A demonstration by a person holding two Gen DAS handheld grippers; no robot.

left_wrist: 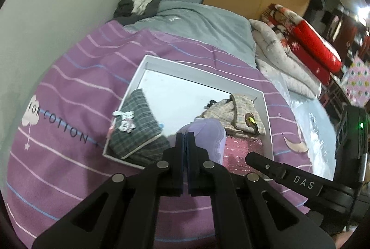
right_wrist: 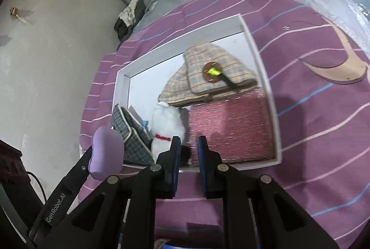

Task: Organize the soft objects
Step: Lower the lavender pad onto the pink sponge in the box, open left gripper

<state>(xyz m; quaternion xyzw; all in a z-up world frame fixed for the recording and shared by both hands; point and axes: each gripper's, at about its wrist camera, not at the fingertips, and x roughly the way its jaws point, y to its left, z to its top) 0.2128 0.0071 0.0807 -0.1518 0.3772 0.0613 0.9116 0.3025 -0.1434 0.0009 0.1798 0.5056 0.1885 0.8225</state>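
Only rightward: white plush [right_wrist: 167, 126] in tray [right_wrist: 266, 77]

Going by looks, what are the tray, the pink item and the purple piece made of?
Tray: probably painted board or plastic; smooth matte white walls, crisp corners. Pink item: likely knit or woven cloth with glittery flecks; motion blur leaves that open. Purple piece: soft fleece-like fabric, matte, with a stitched edge in the left wrist view.

Dim indoor light, soft shadows; strong fisheye warp w/ dark corners; slight motion blur, bright glare upper right.
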